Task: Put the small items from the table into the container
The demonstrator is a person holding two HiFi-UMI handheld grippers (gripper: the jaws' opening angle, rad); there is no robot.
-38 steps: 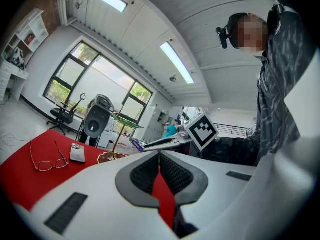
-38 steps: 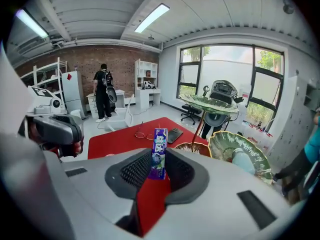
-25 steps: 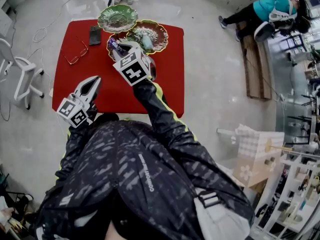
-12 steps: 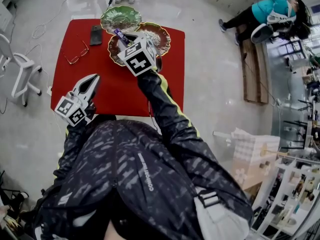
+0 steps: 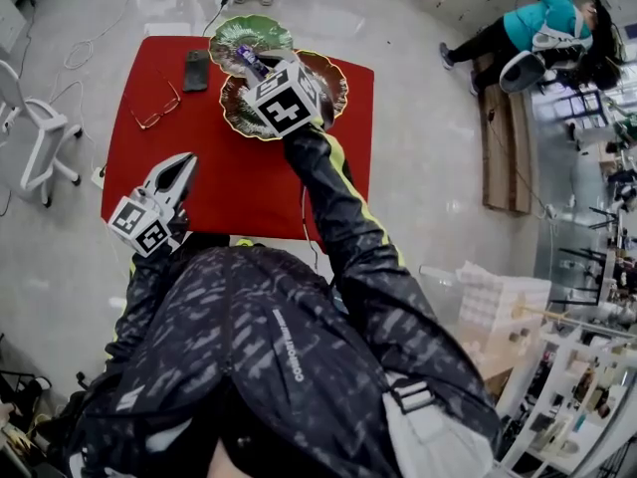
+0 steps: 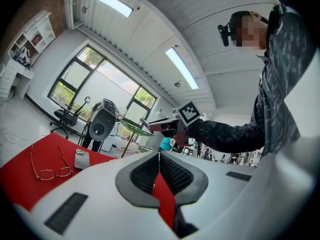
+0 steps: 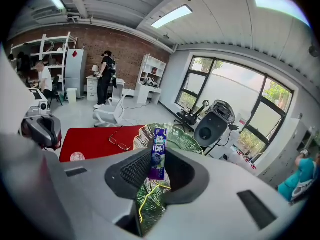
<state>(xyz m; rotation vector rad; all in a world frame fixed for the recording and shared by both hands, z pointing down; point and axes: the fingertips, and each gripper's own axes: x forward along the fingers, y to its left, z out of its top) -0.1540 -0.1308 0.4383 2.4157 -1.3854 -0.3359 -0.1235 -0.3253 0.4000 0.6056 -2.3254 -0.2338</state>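
Glossy pale floor [image 5: 428, 118]; brick wall [image 7: 125, 49] with white shelving [image 7: 152, 66]; tall dark-framed windows [image 7: 230, 94]; ceiling strip lights [image 7: 172, 15]; white chair [image 5: 40, 122] off the surface's [image 5: 219, 172] left edge.

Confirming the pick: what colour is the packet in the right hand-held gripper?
Purple packet, blue top, white print; right gripper view shows it best.

Nearer than the glasses [image 5: 156, 108], the red worktop [image 5: 229, 187] lies bare. Beyond them sits a phone [image 5: 196, 69], and right of them three crowded dishes [image 5: 242, 34] block passage.
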